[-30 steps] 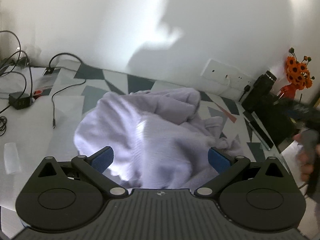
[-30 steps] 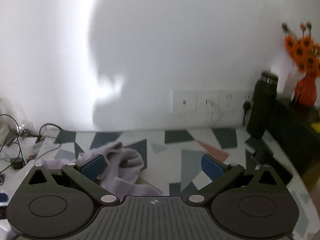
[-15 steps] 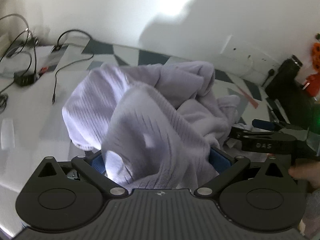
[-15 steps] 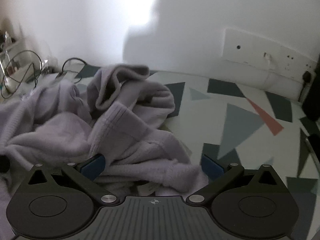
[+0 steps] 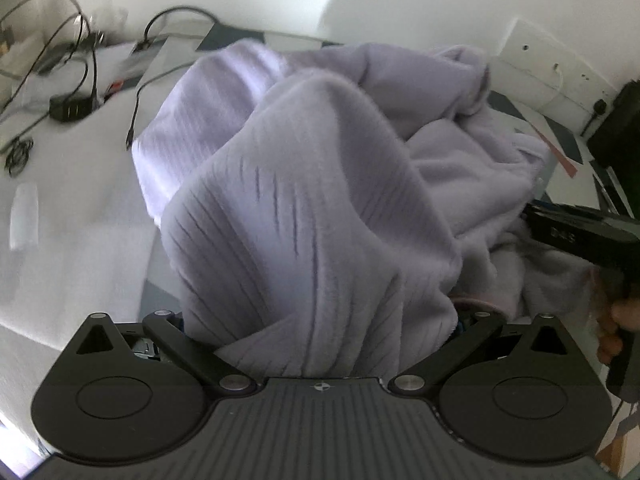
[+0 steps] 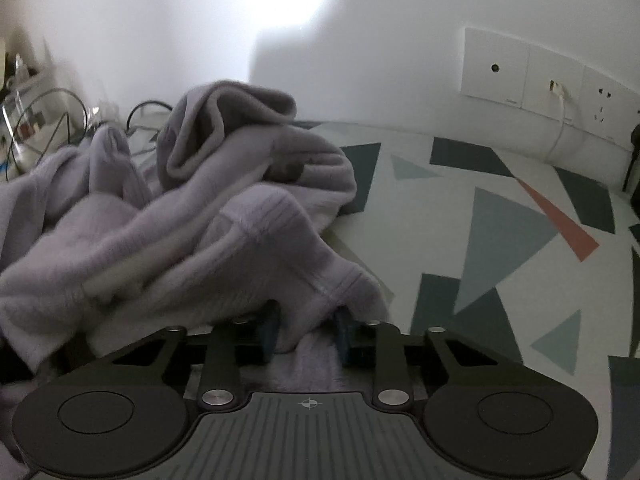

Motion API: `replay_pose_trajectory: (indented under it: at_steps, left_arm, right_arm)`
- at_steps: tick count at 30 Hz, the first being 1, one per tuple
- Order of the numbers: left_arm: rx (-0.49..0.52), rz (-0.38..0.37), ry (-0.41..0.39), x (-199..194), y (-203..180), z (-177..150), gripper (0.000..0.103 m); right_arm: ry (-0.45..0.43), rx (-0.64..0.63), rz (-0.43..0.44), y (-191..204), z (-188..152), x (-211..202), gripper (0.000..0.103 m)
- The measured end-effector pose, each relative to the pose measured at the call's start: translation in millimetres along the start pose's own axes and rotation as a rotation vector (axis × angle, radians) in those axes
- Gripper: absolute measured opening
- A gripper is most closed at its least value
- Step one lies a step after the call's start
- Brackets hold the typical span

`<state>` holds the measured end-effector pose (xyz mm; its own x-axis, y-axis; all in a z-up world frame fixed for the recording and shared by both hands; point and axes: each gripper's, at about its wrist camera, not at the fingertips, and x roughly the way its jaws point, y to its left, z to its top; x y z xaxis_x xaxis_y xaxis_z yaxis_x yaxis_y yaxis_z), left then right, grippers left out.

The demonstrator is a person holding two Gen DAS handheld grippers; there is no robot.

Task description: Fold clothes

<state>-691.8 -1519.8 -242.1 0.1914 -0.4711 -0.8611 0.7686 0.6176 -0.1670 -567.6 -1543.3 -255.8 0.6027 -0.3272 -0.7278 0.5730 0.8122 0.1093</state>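
Since a second ago we have brought both claws down from above the bench into the lilac garment, which now fills most of each view where before it lay small and far off

From the left wrist, we see the left claw with its linkage arms spread wide and the garment heaped up between them, a ribbed fold rising right over the middle. Its pads are buried under the cloth, so we cannot tell whether they press on anything. The garment sits crumpled on the bench, which is white on the left. Black cables and a small black box lie on that side, well apart from the cloth, with a pale flat strip nearer us. At the right edge the right claw's dark body reaches into the cloth, held by a hand.

From the right wrist, we see the right claw closing, its blue pads drawn near together with a hanging fold of the garment between them and touching both. The rest of the cloth piles up to the left and behind. To the right the bench shows a pattern of grey, dark and pink triangles. White wall sockets sit on the wall behind, a white cord plugged into one
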Motion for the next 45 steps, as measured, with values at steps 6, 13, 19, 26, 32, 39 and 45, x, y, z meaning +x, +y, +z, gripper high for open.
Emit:
replay_pose_trajectory:
  at_steps: [6, 13, 19, 26, 32, 39, 45]
  left_arm:
    - [0.049, 0.002, 0.006, 11, -1, -6, 0.103]
    - [0.084, -0.018, 0.012, 22, -2, -11, 0.103]
    - [0.089, -0.076, 0.002, 26, 6, -13, 0.103]
    - [0.102, -0.099, -0.023, 27, 5, -18, 0.103]
    - [0.102, -0.103, -0.023, 25, 4, -20, 0.103]
    - [0.085, -0.118, -0.024, 24, 8, -20, 0.103]
    - [0.044, -0.128, -0.024, 24, 12, -20, 0.103]
  right_arm:
    - [0.019, 0.067, -0.016, -12, -17, -9, 0.023]
    - [0.029, 0.054, -0.087, 1, -25, -16, 0.023]
    - [0.041, 0.043, -0.135, 14, -26, -15, 0.023]
    - [0.042, -0.018, -0.2, 30, -27, -9, 0.025]
    - [0.039, 0.006, -0.199, 26, -25, -13, 0.034]
    - [0.034, 0.039, -0.29, 17, -21, -22, 0.094]
    - [-0.051, 0.074, -0.287, 12, -18, -40, 0.102]
